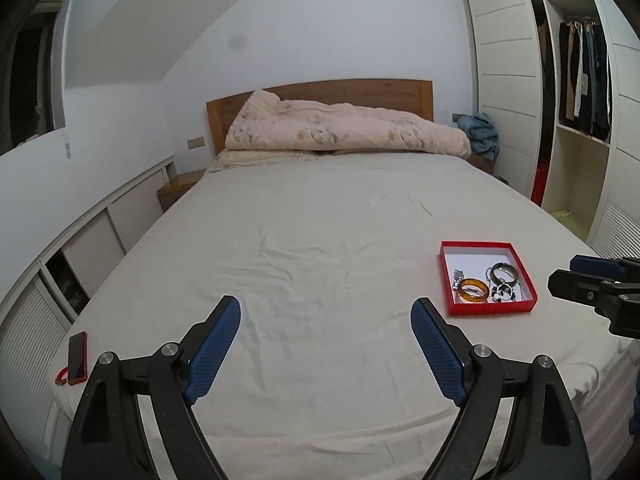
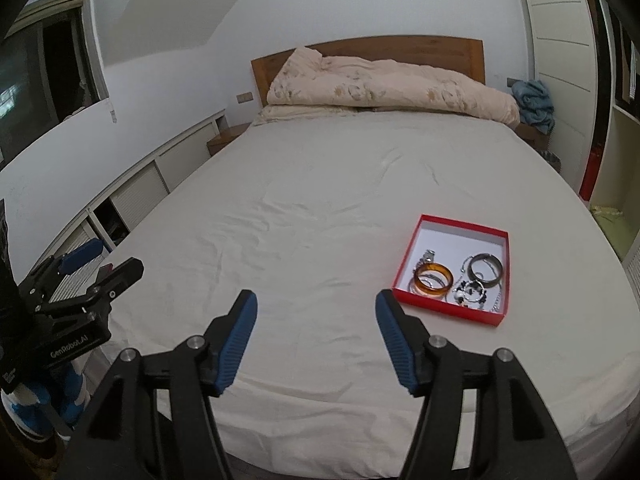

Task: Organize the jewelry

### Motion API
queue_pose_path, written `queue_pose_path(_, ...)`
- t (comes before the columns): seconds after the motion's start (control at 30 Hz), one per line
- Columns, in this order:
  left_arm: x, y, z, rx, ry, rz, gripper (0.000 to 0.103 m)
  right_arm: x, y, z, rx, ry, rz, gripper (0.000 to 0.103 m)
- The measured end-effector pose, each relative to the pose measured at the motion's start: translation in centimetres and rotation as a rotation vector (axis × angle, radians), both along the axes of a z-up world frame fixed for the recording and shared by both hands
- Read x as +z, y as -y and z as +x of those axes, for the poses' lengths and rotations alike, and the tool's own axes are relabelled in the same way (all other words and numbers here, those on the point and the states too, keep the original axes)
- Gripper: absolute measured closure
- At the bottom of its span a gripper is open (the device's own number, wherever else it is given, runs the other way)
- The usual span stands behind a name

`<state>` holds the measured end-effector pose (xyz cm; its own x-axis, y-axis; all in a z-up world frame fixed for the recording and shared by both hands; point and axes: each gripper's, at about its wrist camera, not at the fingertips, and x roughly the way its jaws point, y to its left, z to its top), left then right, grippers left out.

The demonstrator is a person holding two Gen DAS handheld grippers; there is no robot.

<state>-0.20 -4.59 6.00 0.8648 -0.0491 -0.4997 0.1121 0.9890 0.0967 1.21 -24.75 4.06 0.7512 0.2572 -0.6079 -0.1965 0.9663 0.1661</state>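
At the bed's left edge lies a red phone (image 1: pixel 77 358), and next the left claw (image 1: pixel 326 320) hangs spread wide over bare sheet (image 1: pixel 320 240), pinching nothing. Further right the right claw (image 2: pixel 316 312) is likewise parted and empty, just beside the red box (image 2: pixel 408 258). Inside the box sit an amber bangle (image 2: pixel 434 277), a dark bangle (image 2: pixel 486 267), a watch and chains, with no loose jewelry visible on the bed, so the organizing looks essentially done.
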Motion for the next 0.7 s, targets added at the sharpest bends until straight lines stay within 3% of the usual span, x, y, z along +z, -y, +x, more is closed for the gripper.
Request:
queue_pose_path(0.3,1.1,-0.8,-2.3,0.043,0.055,-0.016,0.007,0.8,-1.4,-1.9,-0.035,0.075,-0.015,0.041)
queue_pose_path(0.7,1.5,-1.3,-3.9,0.089,0.085,-0.024,0.003,0.4,-3.3,-4.2,-0.074,0.176,-0.075,0.035)
